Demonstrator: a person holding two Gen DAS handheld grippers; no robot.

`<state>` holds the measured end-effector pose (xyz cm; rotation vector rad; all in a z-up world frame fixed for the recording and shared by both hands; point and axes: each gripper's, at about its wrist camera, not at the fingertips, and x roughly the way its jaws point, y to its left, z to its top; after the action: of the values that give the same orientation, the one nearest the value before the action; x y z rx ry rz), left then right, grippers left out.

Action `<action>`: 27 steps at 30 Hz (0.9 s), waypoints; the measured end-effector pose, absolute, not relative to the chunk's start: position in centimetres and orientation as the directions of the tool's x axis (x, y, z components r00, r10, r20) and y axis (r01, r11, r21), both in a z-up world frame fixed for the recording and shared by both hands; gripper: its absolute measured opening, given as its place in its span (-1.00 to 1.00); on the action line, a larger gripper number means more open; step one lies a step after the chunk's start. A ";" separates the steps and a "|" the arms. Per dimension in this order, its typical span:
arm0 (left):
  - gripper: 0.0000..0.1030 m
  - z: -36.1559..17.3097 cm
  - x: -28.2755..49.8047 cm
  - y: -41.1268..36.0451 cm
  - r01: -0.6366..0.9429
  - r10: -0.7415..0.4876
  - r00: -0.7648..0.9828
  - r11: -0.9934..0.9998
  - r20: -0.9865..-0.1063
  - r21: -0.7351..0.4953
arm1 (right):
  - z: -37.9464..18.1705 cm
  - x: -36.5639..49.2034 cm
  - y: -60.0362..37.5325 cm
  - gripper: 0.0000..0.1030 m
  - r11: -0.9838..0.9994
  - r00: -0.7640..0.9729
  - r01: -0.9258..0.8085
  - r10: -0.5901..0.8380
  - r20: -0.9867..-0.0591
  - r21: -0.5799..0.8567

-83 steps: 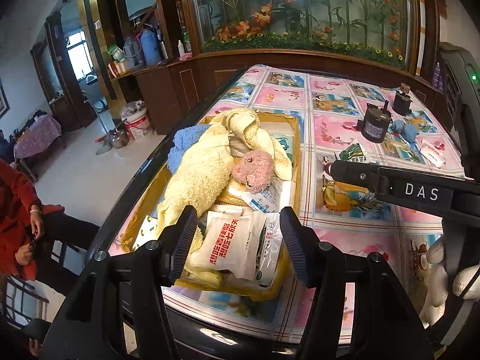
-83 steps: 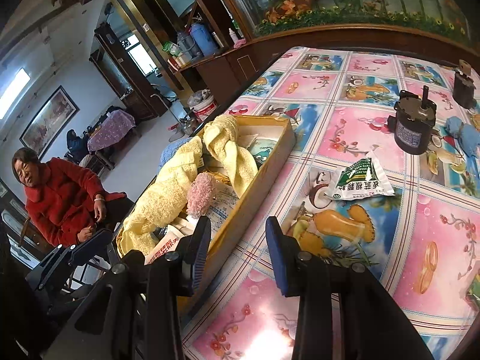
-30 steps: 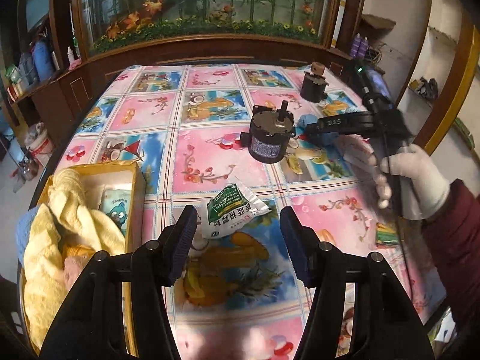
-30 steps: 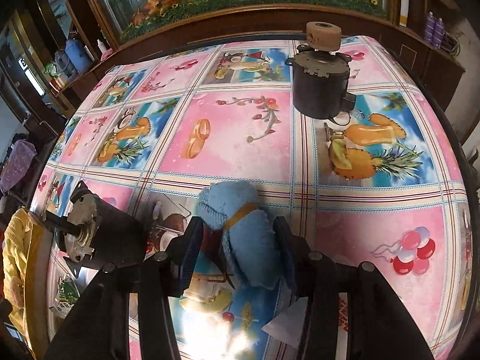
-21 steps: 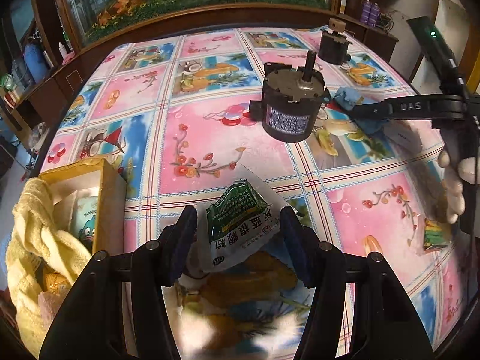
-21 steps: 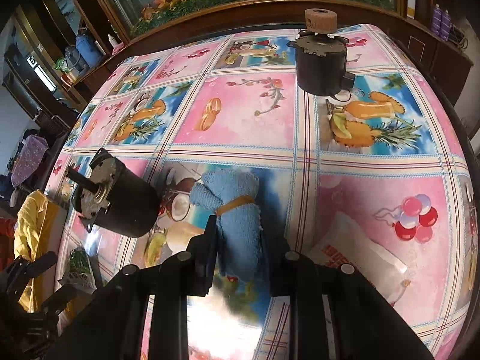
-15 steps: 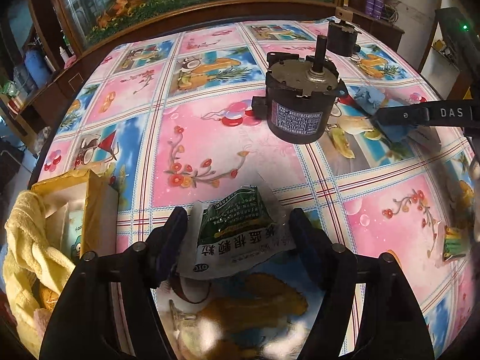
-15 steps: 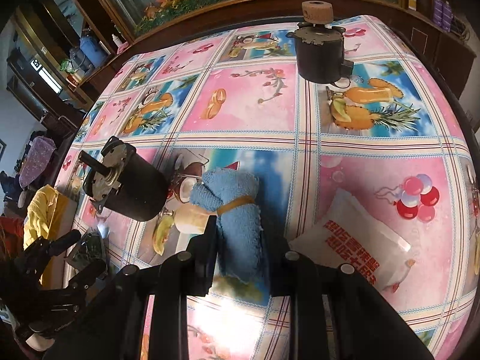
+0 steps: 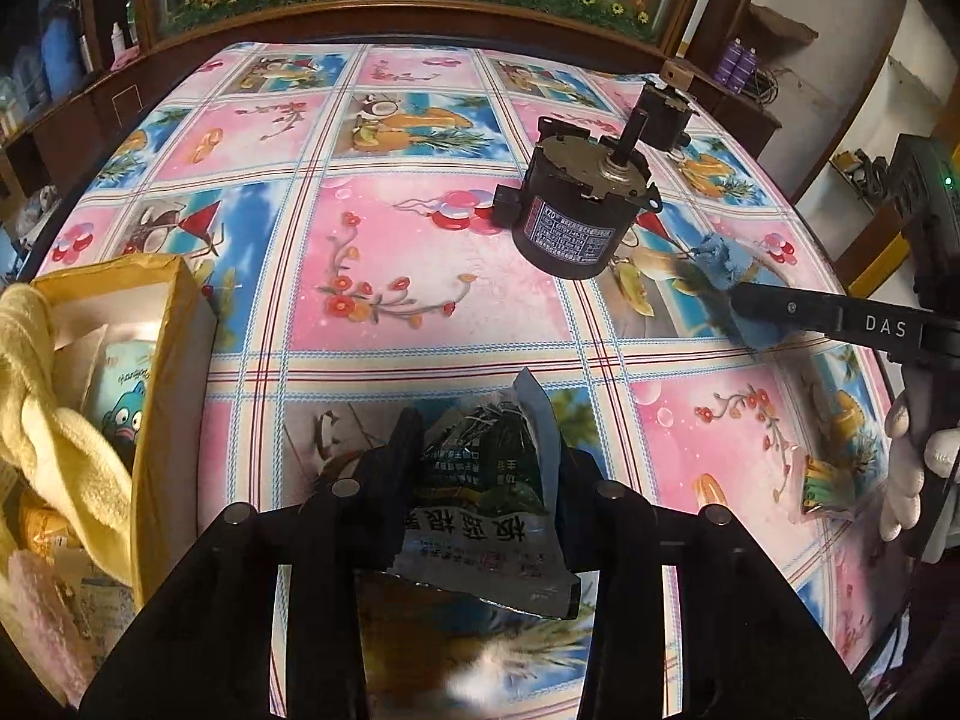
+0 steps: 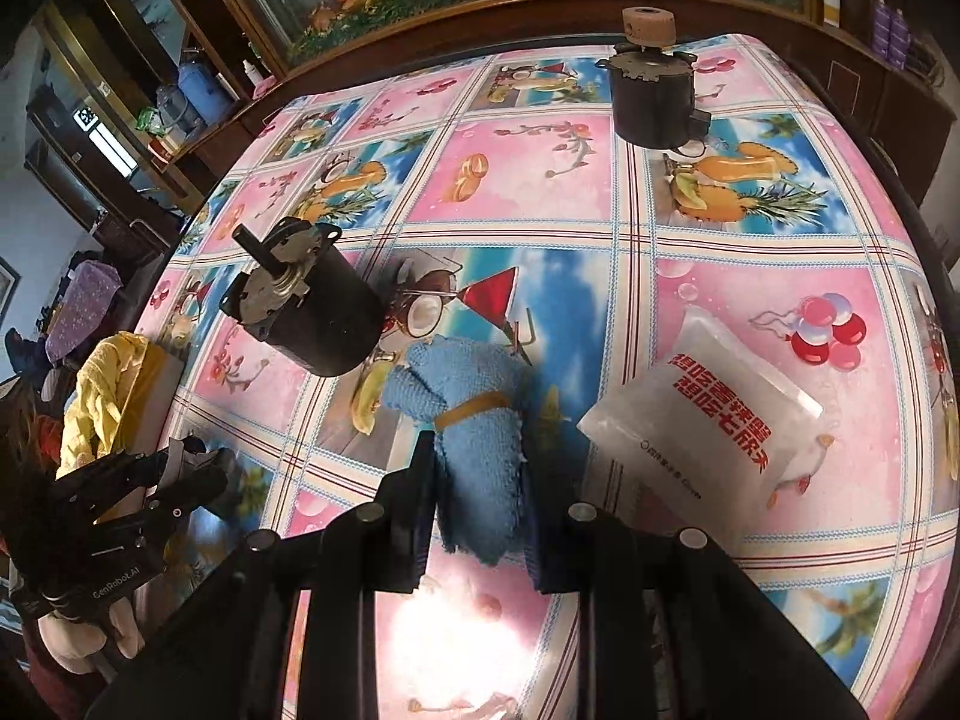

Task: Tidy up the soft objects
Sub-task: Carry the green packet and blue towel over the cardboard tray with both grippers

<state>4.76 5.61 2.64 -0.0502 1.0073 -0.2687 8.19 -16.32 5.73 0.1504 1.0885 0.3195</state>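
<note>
A green and silver snack packet [image 9: 480, 510] is crumpled between the pads of my left gripper [image 9: 486, 444], which is shut on it just above the flowered tablecloth. A blue towel roll [image 10: 474, 396] with a yellow rubber band lies between the pads of my right gripper [image 10: 477, 480]; they press on its near end. In the left wrist view the same blue towel roll [image 9: 720, 258] shows at the right, under a right gripper finger [image 9: 810, 312]. The left gripper [image 10: 180, 468] appears at the lower left of the right wrist view.
A cardboard box [image 9: 174, 372] at the left holds a yellow towel [image 9: 60, 432] and packets. Two black motors [image 10: 312, 324] [image 10: 654, 102] stand on the table. A white packet with red letters [image 10: 708, 420] lies right of the towel roll. A small colourful packet [image 9: 828, 486] lies by a gloved hand [image 9: 906, 480].
My left gripper came down over the green packet, widened, then shut on it, crumpling it. My right gripper closed on the blue towel roll and drew it back across the table.
</note>
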 end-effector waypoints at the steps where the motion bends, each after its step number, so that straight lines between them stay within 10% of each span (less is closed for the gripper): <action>1: -0.29 3.0 4.3 5.9 0.195 -0.254 0.510 0.965 -0.822 -0.178 | 5.9 7.9 -16.2 -0.54 0.943 0.427 -0.184 0.329 -0.842 0.276; 12: -0.29 10.5 -5.0 11.0 0.206 -0.405 0.622 0.910 -0.670 -0.360 | 9.9 4.0 -11.9 -0.54 0.890 0.440 -0.304 0.448 -0.778 0.340; 27: -0.28 8.1 -10.4 23.1 -0.088 -0.200 0.684 0.932 -0.701 -0.352 | 11.7 -0.6 2.4 -0.55 0.743 0.305 -0.524 0.621 -0.722 0.417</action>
<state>-10.42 23.12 8.05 -0.3763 0.8202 -0.0644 -0.64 2.36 11.73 0.1099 1.0071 0.7596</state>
